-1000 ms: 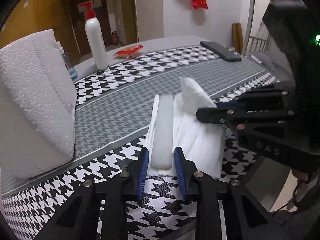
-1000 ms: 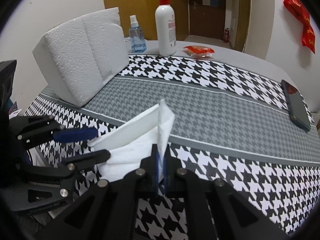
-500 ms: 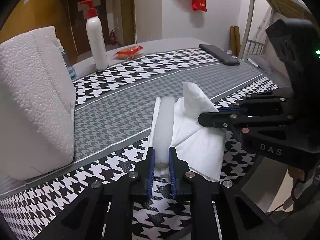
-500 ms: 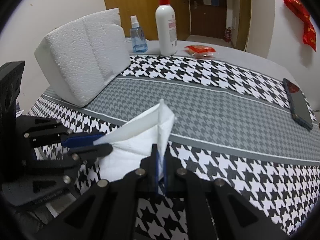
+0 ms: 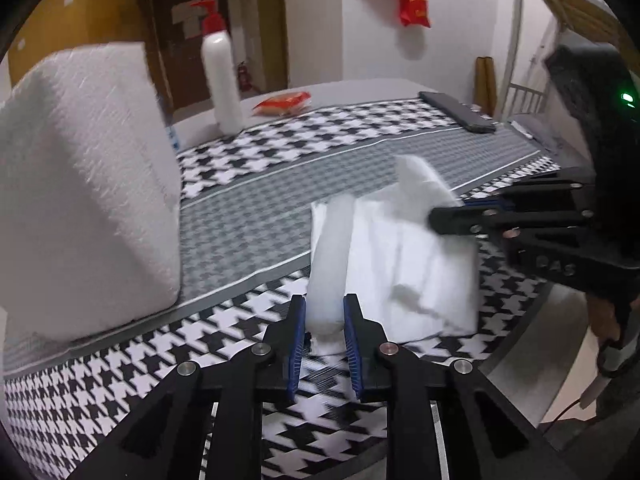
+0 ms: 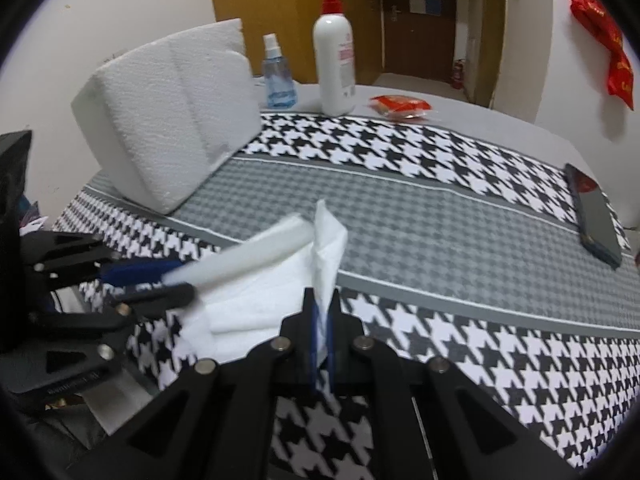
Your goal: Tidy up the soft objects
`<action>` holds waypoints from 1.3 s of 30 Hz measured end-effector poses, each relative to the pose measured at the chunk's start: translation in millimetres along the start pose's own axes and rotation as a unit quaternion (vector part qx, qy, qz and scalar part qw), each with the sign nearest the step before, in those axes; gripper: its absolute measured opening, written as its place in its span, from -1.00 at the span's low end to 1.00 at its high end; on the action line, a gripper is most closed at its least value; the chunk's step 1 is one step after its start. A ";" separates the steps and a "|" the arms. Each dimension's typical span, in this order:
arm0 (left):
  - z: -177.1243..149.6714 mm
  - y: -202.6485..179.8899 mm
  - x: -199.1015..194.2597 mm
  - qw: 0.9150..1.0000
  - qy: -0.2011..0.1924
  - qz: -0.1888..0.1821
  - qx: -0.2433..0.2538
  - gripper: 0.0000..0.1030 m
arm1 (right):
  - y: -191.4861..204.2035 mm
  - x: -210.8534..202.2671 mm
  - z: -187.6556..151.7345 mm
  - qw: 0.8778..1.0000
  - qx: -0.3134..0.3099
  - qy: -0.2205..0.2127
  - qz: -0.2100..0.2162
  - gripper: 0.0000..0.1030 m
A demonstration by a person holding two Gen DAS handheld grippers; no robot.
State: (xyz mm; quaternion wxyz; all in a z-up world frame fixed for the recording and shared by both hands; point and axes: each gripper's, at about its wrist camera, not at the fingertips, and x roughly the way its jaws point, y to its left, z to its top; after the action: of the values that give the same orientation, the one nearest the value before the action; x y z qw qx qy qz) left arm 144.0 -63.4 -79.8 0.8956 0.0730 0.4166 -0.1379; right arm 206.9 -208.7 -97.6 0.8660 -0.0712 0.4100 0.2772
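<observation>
Left wrist view, from left to right: a bulky paper towel pack stands at nine o'clock on the houndstooth tablecloth. The left gripper pinches the near end of the tissue's rolled edge, whose long axis runs toward twelve o'clock, straight away from its fingers. The white tissue spreads toward two o'clock, where the right gripper, fingers pressed together, clamps its raised corner. Judging by this, both grippers hold opposite sides, so any fold turns across that rolled axis.
</observation>
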 end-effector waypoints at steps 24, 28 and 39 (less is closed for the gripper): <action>2.9 -4.8 -12.5 0.998 -0.025 0.024 0.051 0.07 | -8.4 -2.1 0.9 0.998 -0.020 0.011 -0.051 -0.83; 11.4 -12.1 1.1 0.997 -0.012 0.000 0.078 0.08 | -10.5 -6.8 0.0 0.998 -0.014 0.005 -0.056 -0.64; 20.0 -1.9 20.4 0.996 0.012 -0.030 0.085 0.04 | -11.7 -28.4 -3.9 0.997 0.017 -0.031 -0.071 0.34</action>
State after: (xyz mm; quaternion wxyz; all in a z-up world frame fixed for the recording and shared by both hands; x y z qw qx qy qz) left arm 170.5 -74.0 -82.7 0.8768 0.1378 0.4160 -0.1982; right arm 196.0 -231.8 -80.1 0.8970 -0.0767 0.3813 0.2100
